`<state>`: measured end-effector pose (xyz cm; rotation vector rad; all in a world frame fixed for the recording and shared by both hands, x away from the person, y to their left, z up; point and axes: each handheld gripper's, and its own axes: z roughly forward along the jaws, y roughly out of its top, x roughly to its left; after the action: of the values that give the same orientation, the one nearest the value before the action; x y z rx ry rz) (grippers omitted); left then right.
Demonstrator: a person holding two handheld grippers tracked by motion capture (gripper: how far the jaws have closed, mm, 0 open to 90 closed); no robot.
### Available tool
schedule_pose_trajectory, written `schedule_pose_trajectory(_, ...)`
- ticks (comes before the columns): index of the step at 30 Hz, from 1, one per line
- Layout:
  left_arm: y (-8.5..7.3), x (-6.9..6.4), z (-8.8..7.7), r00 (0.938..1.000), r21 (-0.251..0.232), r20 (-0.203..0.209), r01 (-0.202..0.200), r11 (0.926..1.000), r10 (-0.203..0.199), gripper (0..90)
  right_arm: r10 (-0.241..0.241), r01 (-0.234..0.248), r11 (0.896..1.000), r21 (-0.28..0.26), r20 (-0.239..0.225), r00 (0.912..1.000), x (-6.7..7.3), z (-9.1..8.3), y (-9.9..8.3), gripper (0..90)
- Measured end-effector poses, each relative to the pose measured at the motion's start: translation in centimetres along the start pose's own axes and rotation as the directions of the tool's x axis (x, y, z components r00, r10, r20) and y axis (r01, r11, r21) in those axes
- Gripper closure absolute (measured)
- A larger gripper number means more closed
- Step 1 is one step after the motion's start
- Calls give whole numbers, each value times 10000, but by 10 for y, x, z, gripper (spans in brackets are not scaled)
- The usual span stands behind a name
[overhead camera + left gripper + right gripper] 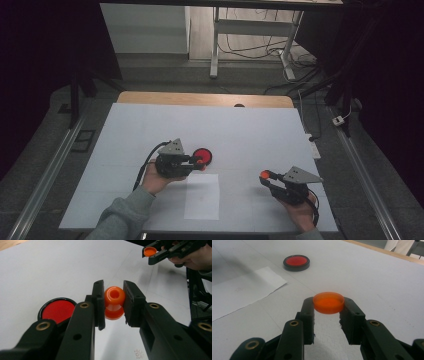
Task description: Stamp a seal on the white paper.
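Observation:
My left gripper [114, 291] is shut on a small orange spool-shaped piece [114, 302] with a hole in its end, held just above the white table. Close to its left lies a red disc in a black rim [58, 310]. In the high view that gripper [199, 161] sits mid-table, right against the red disc [204, 155]. My right gripper [328, 304] is shut on a shallow orange cap [328, 302], open side up, gripped by its edges. It hovers at the right front of the table [265, 176]. The red disc [296, 262] lies far off to its left.
A white paper sheet [202, 196] lies flat on the white table top [250, 130] between the two hands. A wooden strip [200, 98] borders the far edge. Beyond it stand desk legs and floor cables [250, 50]. Metal rails run along both sides.

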<state>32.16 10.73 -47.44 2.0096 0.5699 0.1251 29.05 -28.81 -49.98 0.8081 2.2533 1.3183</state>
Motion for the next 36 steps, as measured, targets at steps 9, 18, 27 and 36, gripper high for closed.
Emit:
schedule_pose_trajectory(9, -4, -3, -2, 10000, 70, 13, 28, 10000, -29, 727, 13, -13, 10000, -37, -55, 10000, 0, 0, 0, 650)
schedule_pose_trajectory(18, -10, -9, 0, 9999, 203, 149, 18, 9998, -21, 727, 21, -21, 10000, -7, -52, 10000, 0, 1, 0, 650)
schedule_pose_trajectory(27, -16, -14, 3, 9995, 391, 315, 34, 9992, -47, 726, 42, -42, 10000, 29, -73, 10000, 0, 2, 0, 650)
schedule_pose_trajectory(36, -23, -19, 7, 9990, 618, 442, 1, 9981, -28, 726, 27, -26, 10000, 54, -16, 10000, 1, 2, 0, 650)
